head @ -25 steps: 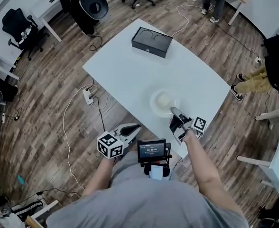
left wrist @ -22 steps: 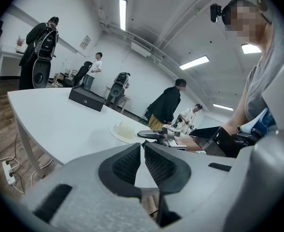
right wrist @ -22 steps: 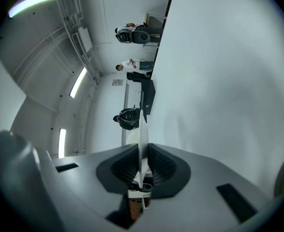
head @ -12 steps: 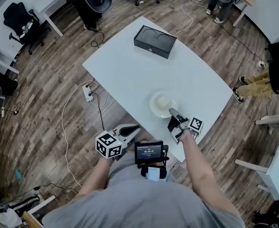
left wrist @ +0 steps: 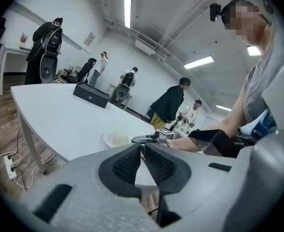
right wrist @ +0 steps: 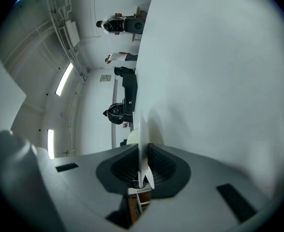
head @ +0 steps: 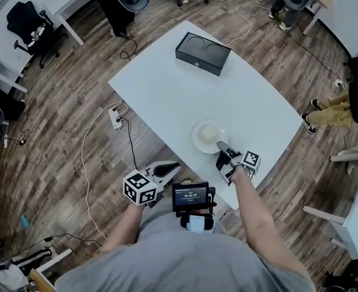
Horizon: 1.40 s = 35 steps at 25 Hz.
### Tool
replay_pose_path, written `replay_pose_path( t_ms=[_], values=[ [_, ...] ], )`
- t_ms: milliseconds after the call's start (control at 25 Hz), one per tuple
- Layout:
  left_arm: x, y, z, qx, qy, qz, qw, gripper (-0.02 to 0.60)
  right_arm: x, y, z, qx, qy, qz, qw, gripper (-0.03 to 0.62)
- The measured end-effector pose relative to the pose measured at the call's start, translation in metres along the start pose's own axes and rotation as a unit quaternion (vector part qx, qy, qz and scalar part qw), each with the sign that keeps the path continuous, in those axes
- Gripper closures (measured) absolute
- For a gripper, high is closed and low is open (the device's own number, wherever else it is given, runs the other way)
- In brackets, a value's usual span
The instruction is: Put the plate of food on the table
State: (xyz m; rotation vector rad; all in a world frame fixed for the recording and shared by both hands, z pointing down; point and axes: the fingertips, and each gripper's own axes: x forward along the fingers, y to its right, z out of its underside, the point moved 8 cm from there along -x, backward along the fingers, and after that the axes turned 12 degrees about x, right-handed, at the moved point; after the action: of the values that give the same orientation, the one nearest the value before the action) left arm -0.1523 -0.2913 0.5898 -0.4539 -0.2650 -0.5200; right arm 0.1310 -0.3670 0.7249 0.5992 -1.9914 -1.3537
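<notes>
A white plate (head: 204,140) with a pale lump of food (head: 210,130) sits low at the near right part of the white table (head: 167,84). My right gripper (head: 221,146) is shut on the plate's near rim. In the right gripper view the rim (right wrist: 143,139) stands edge-on between the pads. Whether the plate rests fully on the tabletop I cannot tell. My left gripper (head: 174,165) hangs off the table's near edge, shut with nothing in it. Its jaws meet at the tips in the left gripper view (left wrist: 142,148), and beyond them lies the plate (left wrist: 114,139).
A black box (head: 203,53) lies at the table's far end. A power strip (head: 114,120) and cables lie on the wood floor left of the table. Office chairs and standing people ring the room. A small screen (head: 193,194) hangs at the person's chest.
The right gripper and the plate have sunk a little toward the tabletop. The left gripper has stayed about where it was.
</notes>
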Motion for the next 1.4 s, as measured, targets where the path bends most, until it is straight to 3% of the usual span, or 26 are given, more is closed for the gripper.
replay_pose_path(
  t_ms=[800,1120,1400],
  values=[
    [0.007,-0.003,-0.002,0.0,0.002,0.009,1.0,0.551,0.001,0.002,-0.004,0.012,0.012,0.07,0.997,0.54],
    [0.006,-0.003,-0.004,0.003,0.012,0.01,0.9999,0.551,0.0,-0.001,-0.006,0.028,0.043,0.141,0.989,0.54],
    [0.005,-0.003,-0.007,0.004,0.021,0.01,0.9997,0.551,0.001,-0.013,-0.008,-0.026,0.051,0.223,0.973,0.54]
  ],
)
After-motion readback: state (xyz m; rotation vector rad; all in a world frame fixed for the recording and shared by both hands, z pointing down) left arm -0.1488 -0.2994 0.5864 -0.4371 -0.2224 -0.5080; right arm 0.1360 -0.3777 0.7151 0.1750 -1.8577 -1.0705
